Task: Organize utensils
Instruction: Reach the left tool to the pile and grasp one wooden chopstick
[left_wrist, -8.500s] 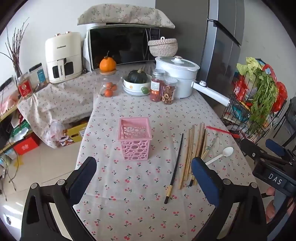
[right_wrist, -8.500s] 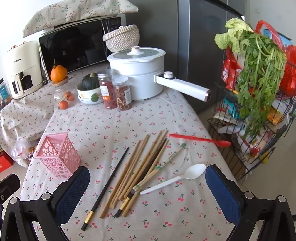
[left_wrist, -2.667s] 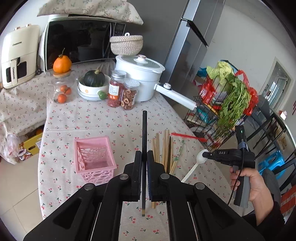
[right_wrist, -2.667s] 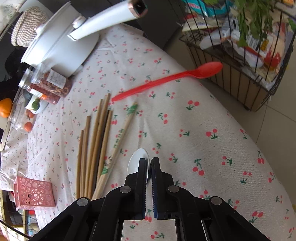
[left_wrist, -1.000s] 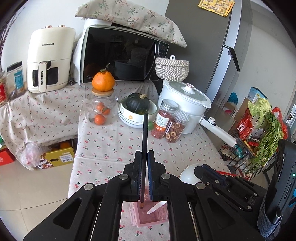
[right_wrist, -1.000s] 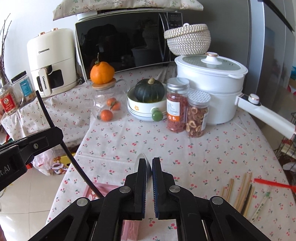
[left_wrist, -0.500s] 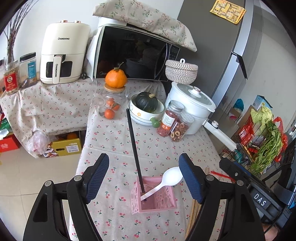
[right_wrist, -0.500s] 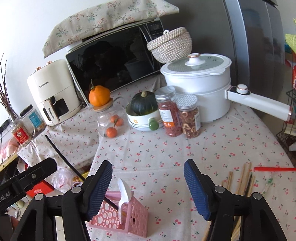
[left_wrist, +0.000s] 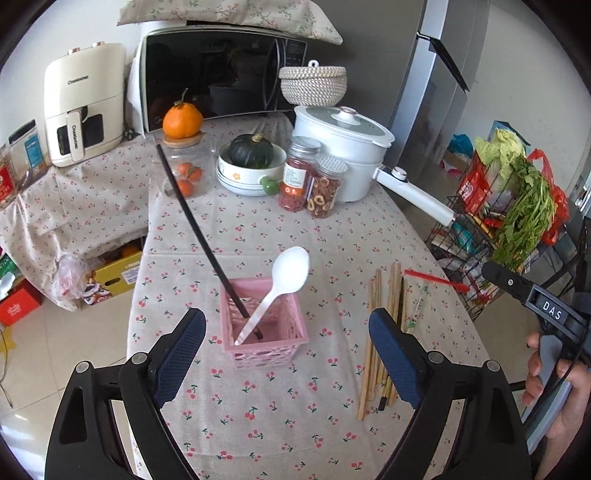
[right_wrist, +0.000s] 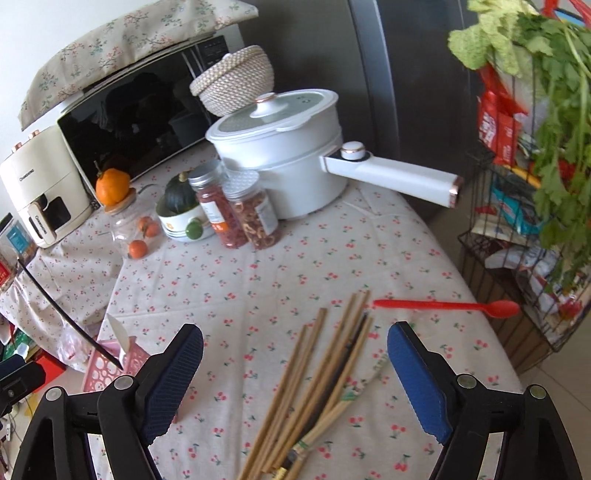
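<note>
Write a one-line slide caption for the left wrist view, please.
Open left gripper above a pink basket holding a white spoon and a black chopstick.

Both grippers (left_wrist: 286, 352) (right_wrist: 295, 363) just opened wide, empty.

We see perforated pink plastic basket (left_wrist: 264, 334), glossy white plastic spoon (left_wrist: 284, 282), matt wooden chopsticks (right_wrist: 314, 373), cherry-print cloth tablecloth (left_wrist: 258, 236), woven lidded bowl (left_wrist: 313, 85).

Bright, soft daylight; fisheye bends edges, dark corners.
</note>
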